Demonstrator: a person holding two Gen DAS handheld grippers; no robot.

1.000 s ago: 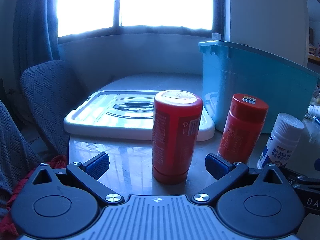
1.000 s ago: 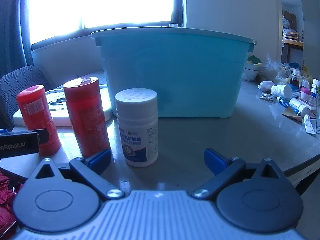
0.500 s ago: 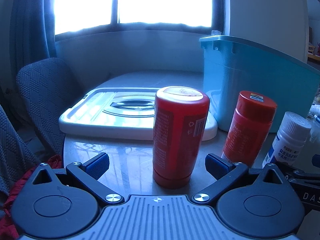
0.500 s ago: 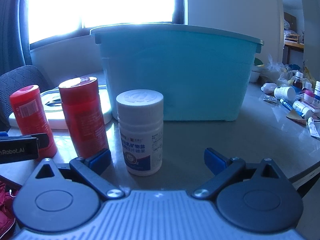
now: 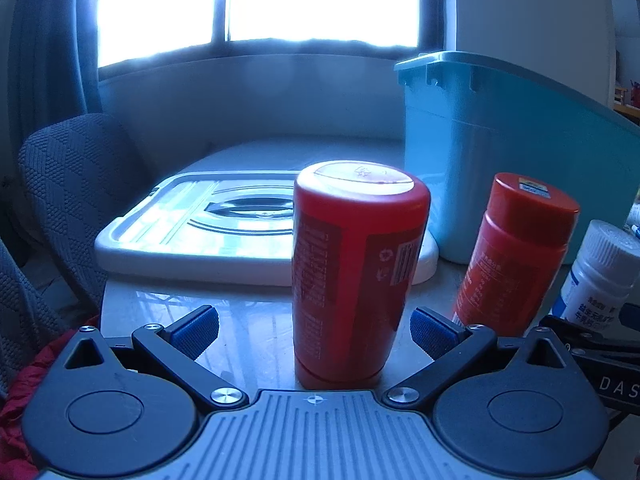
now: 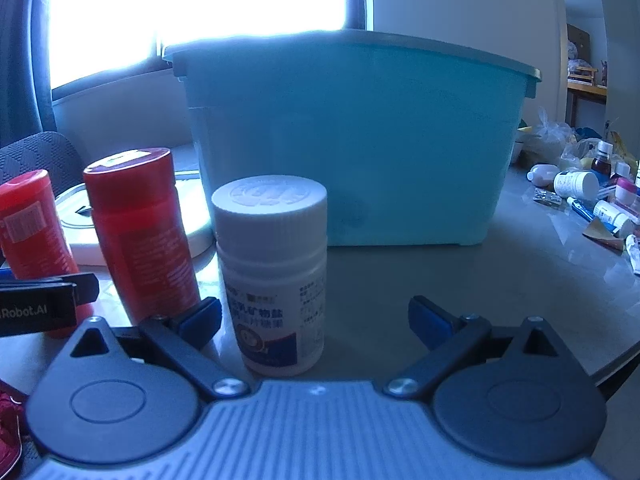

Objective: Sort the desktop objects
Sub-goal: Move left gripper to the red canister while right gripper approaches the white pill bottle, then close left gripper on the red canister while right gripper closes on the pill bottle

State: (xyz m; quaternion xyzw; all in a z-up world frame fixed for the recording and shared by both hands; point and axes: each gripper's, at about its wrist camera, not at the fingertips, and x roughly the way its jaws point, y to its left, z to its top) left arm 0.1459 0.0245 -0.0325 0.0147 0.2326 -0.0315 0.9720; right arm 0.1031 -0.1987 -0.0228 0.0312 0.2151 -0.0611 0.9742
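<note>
Both grippers have come nearer: left gripper (image 5: 314, 330), jaws wide open, encloses the upright red can (image 5: 356, 272); right gripper (image 6: 314, 320), open, encloses the upright white bottle (image 6: 276, 276)

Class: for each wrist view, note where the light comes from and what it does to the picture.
Left wrist view: the window blows out white, backlighting the red cylindrical bottle. Right wrist view: the same glare sits behind the teal plastic bin, whose near wall is shaded.

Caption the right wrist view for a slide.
Open right gripper flanks a white pill bottle before the teal bin.
</note>
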